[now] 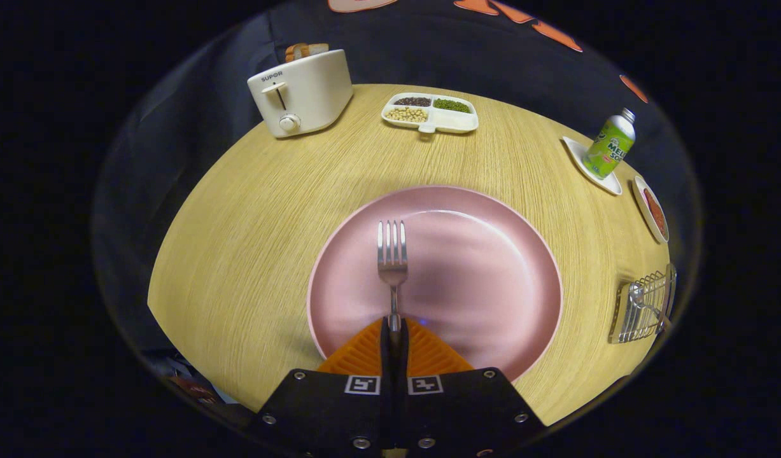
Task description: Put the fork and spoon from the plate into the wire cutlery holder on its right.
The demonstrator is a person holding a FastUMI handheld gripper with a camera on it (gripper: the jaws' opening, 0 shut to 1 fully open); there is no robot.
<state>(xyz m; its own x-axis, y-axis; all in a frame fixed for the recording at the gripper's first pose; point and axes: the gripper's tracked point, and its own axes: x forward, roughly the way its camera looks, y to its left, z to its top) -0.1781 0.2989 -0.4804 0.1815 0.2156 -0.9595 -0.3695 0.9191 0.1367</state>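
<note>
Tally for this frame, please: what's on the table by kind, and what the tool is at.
Cutlery: 1, the fork, handle clamped between the closed tool fingers above the pink plate
Plates and dishes: 4, with the divided tray, white coaster dish and small red-filled dish
Wire cutlery holder: 1
Toaster: 1
Green bottle: 1
Total: 8

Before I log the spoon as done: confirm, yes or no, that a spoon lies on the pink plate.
No. The pink plate carries just the fork, whose handle the claw is shut on.
</note>
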